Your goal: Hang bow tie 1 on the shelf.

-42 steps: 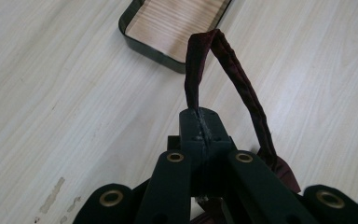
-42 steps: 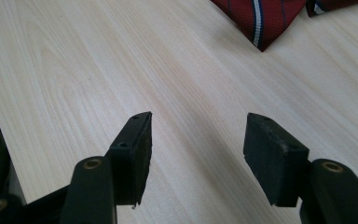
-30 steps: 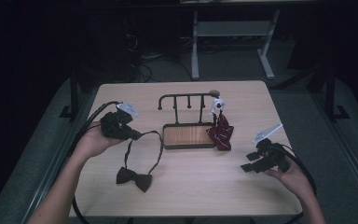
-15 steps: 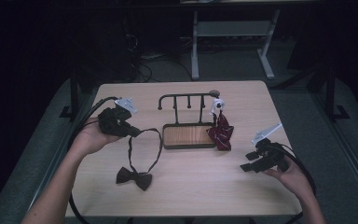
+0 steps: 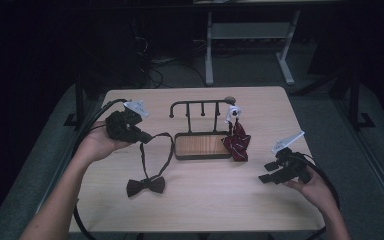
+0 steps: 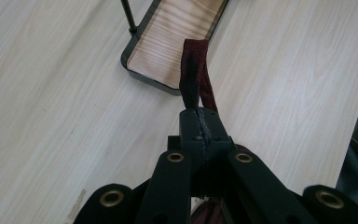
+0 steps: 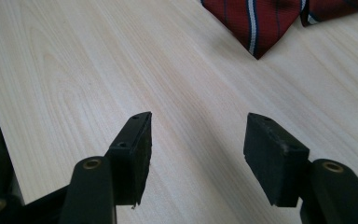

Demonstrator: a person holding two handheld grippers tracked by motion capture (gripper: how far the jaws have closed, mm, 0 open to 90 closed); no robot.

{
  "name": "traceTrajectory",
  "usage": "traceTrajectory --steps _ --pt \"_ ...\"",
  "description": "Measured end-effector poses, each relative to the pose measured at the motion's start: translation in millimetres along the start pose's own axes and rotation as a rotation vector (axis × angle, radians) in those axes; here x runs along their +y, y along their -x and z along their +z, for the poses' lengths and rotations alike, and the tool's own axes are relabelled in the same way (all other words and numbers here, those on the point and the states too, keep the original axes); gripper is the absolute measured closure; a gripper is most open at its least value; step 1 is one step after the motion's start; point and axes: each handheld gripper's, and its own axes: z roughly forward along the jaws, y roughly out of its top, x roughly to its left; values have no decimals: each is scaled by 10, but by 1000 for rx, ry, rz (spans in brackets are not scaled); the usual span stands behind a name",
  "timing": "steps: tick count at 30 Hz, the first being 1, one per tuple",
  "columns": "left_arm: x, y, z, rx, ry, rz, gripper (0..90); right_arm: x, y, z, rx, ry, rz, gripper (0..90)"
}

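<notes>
The strap (image 6: 195,77) of a dark maroon bow tie (image 5: 146,186) is clamped between the closed jaws of the left gripper (image 5: 145,137), which is held just above the table (image 5: 200,210) near its left edge. From the jaws the strap is looped down to the bow, which lies flat on the table toward the front left, well short of the front edge. A black hook rack (image 5: 202,145) with a wooden base stands at the table's middle, and a red striped necktie (image 5: 237,142) is draped against its right end. The right gripper (image 5: 264,176) is held low near the right edge, its jaws apart with nothing between them.
</notes>
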Motion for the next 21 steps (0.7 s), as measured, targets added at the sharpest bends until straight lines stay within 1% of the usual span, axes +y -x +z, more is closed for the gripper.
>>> traceTrajectory --steps 2,3,5,7,10,11,12,16,17,18,21 --pt "8 -9 -7 2 -4 3 900 -1 -4 -6 -1 -2 4 413" --pt "17 -13 -11 3 2 -2 900 1 -6 -5 -4 -3 1 413" --pt "25 -23 -20 6 -2 3 900 4 -9 -4 -1 -3 2 413" --pt "40 -31 -32 7 4 -3 900 6 -7 2 -3 -5 0 413" --pt "72 -49 -50 10 3 4 900 5 -9 3 -4 -7 -2 413" --pt "83 -43 -49 11 10 -3 900 4 -14 1 -5 -9 -1 414" --pt "97 -49 -55 11 2 7 900 4 -16 -4 -10 -11 -2 414" --pt "151 -49 -61 19 2 6 900 12 -25 -11 -8 -7 -2 414" --pt "181 -63 -77 23 0 13 900 19 -30 -8 -8 -10 -7 415" --pt "195 -66 -83 24 2 9 900 22 -28 -3 -10 -8 -14 415" --pt "222 -69 -90 29 11 3 900 22 -37 -2 -9 -12 -12 415"
